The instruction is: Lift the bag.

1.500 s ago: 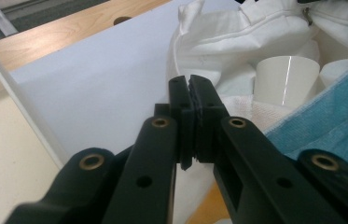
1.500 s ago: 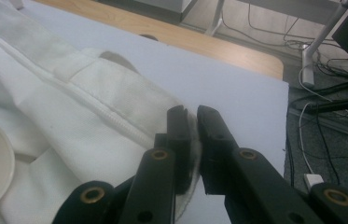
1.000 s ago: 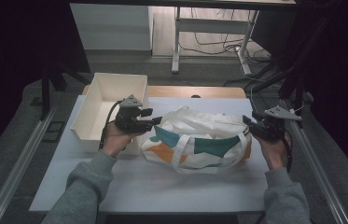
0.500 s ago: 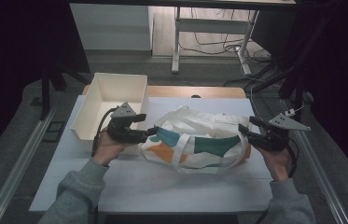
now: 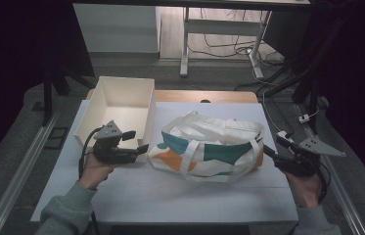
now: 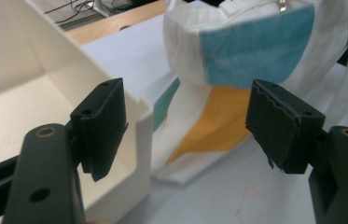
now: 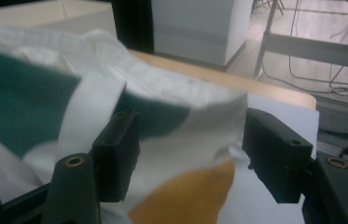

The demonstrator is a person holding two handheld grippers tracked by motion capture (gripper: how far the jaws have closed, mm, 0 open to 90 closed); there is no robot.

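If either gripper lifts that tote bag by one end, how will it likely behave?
The tote bag is probably floppy: its cloth lies creased and slumped on the table, so a lifted end would likely sag. It looks light, with loose straps that may dangle. Pushed, it would likely bunch up instead of sliding whole.

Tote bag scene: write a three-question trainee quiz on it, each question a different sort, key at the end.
1. True or false: the tote bag lies inside the white box.
2. Which gripper is nearest the white box? A. left gripper B. right gripper
3. Fill in: in the right gripper view, the bag's corner sits between jaws that stand ____.

Key:
1. False; it lies on the table beside the box.
2. A.
3. Open; both grippers' jaws have just been opening, and the pads do not press the cloth.
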